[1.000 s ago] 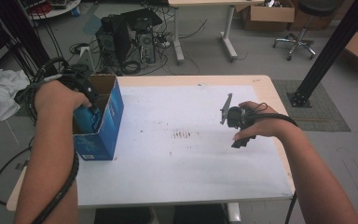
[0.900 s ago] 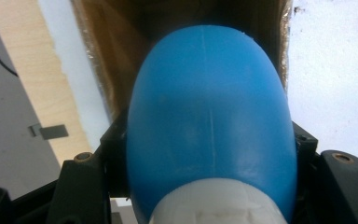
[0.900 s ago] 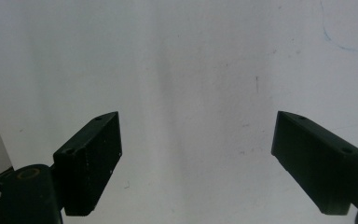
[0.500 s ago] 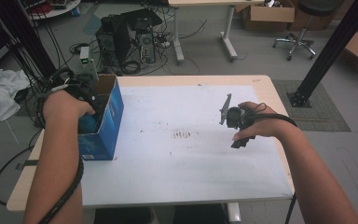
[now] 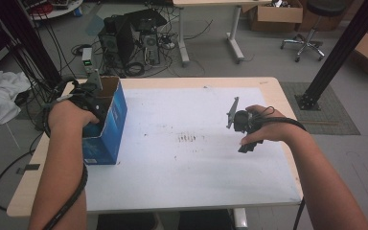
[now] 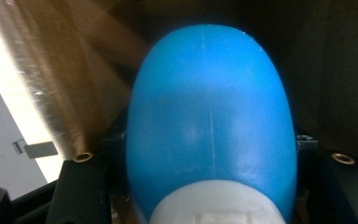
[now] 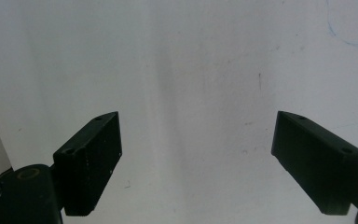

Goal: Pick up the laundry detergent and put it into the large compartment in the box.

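A blue bottle (image 6: 209, 126) with a white cap is seen clamped between the jaws of the left gripper (image 6: 209, 186) in the left gripper view, its rounded base pointed away from the camera and its long axis run along the jaws; brown cardboard walls are seen close around it. In the high view the bottle itself is hidden: the left gripper (image 5: 93, 103) is seen lowered into the open top of a blue box (image 5: 110, 127) at the table's (image 5: 268, 84) left edge. The right gripper (image 5: 243, 130) is held over the white sheet (image 5: 187, 158), well apart from the box. In the right gripper view its jaws are seen wide apart, with nothing between them.
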